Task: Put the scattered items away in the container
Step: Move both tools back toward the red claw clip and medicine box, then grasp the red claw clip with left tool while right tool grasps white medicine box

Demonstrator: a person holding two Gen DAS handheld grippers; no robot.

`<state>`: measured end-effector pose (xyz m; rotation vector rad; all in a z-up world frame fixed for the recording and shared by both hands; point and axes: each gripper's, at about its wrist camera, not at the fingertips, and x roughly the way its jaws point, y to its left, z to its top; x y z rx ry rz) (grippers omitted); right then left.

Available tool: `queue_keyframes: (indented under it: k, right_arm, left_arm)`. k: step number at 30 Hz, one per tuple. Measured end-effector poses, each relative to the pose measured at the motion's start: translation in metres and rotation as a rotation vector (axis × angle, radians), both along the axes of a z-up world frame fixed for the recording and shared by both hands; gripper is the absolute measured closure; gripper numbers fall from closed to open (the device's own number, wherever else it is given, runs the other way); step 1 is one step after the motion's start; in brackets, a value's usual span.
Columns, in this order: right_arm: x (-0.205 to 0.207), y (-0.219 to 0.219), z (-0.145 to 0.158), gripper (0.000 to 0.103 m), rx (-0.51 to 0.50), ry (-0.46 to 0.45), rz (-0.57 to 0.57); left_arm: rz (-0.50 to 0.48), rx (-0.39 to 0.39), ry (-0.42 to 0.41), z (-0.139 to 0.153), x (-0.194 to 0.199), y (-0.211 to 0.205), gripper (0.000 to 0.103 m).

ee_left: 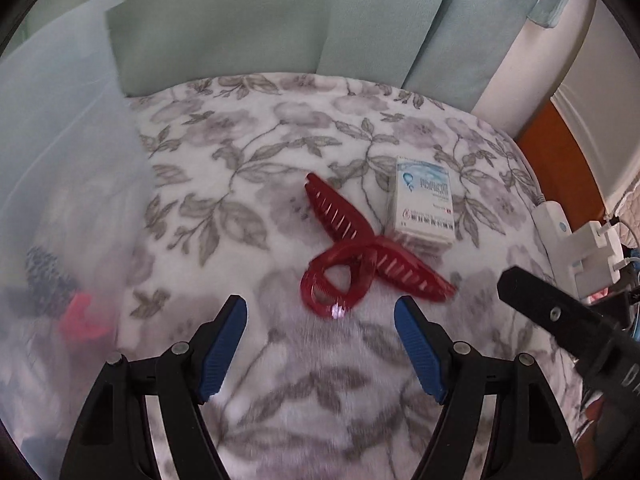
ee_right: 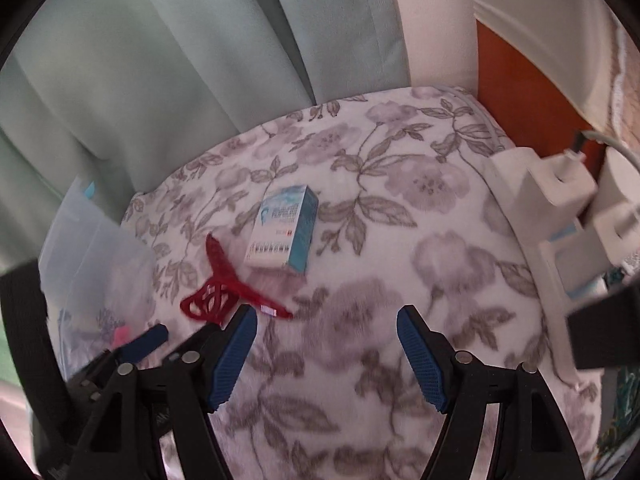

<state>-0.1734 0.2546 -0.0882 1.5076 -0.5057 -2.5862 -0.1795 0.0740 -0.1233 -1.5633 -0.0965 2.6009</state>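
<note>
A red hair claw clip (ee_left: pixel 360 252) lies on the floral blanket (ee_left: pixel 256 152), just ahead of my open, empty left gripper (ee_left: pixel 320 308). A small white and blue box (ee_left: pixel 424 204) lies touching the clip's right side. The translucent plastic container (ee_left: pixel 68 184) stands at the left with a pink item (ee_left: pixel 80 320) and a dark patterned item inside. In the right wrist view the clip (ee_right: pixel 224 288) lies left of my open, empty right gripper (ee_right: pixel 326 320), the box (ee_right: pixel 284 228) is farther ahead, and the container (ee_right: pixel 96 256) is at the left. The left gripper's fingertips (ee_right: pixel 148 340) show there too.
Pale green cushions (ee_left: pixel 256 20) stand behind the blanket. A white power strip with plugs (ee_left: pixel 580 248) lies at the blanket's right edge, also in the right wrist view (ee_right: pixel 560 208). An orange surface (ee_right: pixel 516 92) lies beyond the right edge.
</note>
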Motion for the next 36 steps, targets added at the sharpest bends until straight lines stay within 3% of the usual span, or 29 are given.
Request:
queue_keyframes:
  k: [15,26,36]
  right_arm:
    - [-0.057,-0.037,-0.03,0.027,0.008,-0.01,0.091]
    - [-0.079,-0.049,-0.041,0.027,0.037,-0.014,0.086]
    - [-0.093,-0.055,-0.044,0.03,0.087,0.004,0.078]
  left_arm:
    - [-0.056,0.026,0.094,-0.023,-0.027,0.0,0.027]
    - [-0.064,0.023,0.134,-0.025,-0.033,-0.001,0.04]
    - [-0.069,0.03,0.157,-0.03,-0.038,0.0,0.038]
